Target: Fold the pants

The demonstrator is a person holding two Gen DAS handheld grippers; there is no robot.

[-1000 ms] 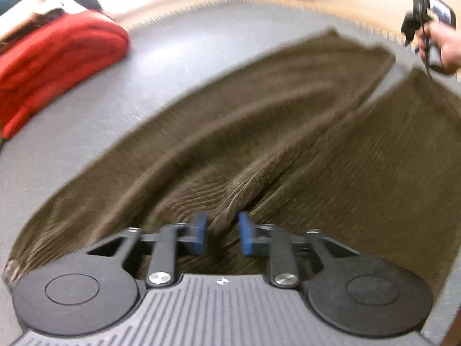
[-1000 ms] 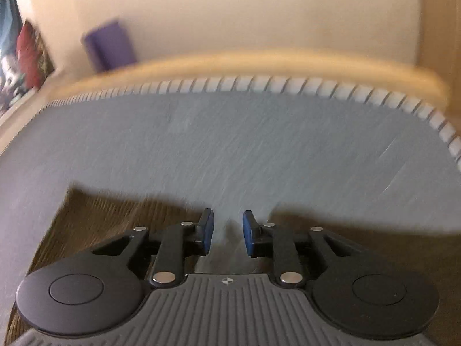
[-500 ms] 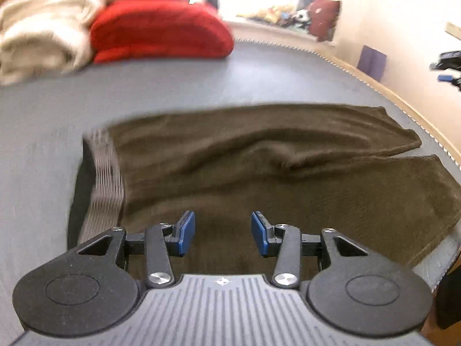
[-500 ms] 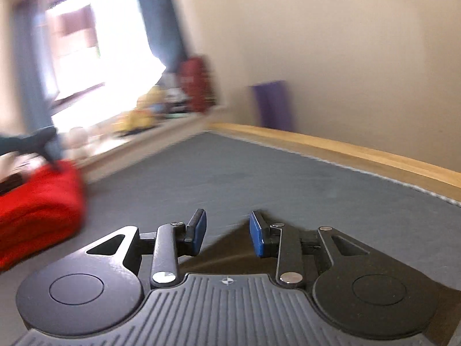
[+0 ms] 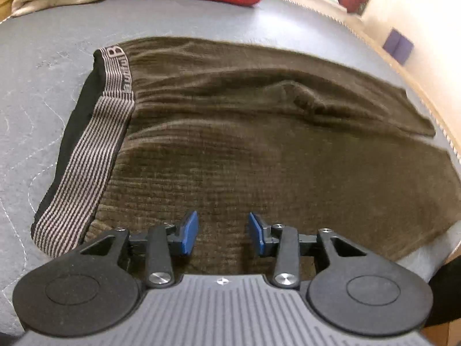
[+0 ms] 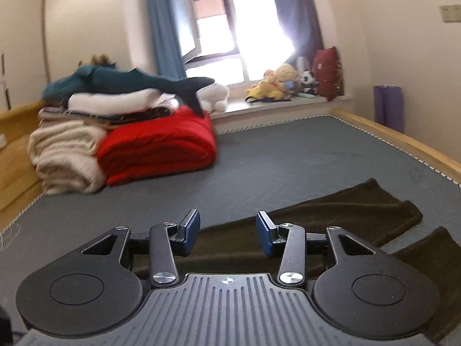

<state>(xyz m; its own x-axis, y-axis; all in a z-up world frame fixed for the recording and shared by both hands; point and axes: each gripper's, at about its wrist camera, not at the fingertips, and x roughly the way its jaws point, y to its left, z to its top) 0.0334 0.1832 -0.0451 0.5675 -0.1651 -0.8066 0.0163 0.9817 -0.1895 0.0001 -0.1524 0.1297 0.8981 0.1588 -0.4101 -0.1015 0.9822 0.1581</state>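
Fingers (image 5: 190,232) of left gripper (image 5: 223,233) and right gripper (image 6: 227,233) gape wide, gripping nothing; ribbed brown pants (image 5: 259,144) lie flat on the grey mattress (image 6: 259,155) beneath and beyond them, striped waistband (image 5: 95,144) leftward

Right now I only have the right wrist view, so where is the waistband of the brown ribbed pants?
Observer: The striped grey and black waistband lies flat at the left end of the brown ribbed pants, on the grey mattress.
Operator: Is the left gripper holding anything?
Observer: No. The left gripper is open over the fabric near the waist, gripping nothing.
Operator: Any wrinkles?
Observer: A raised fold sits on the far leg.
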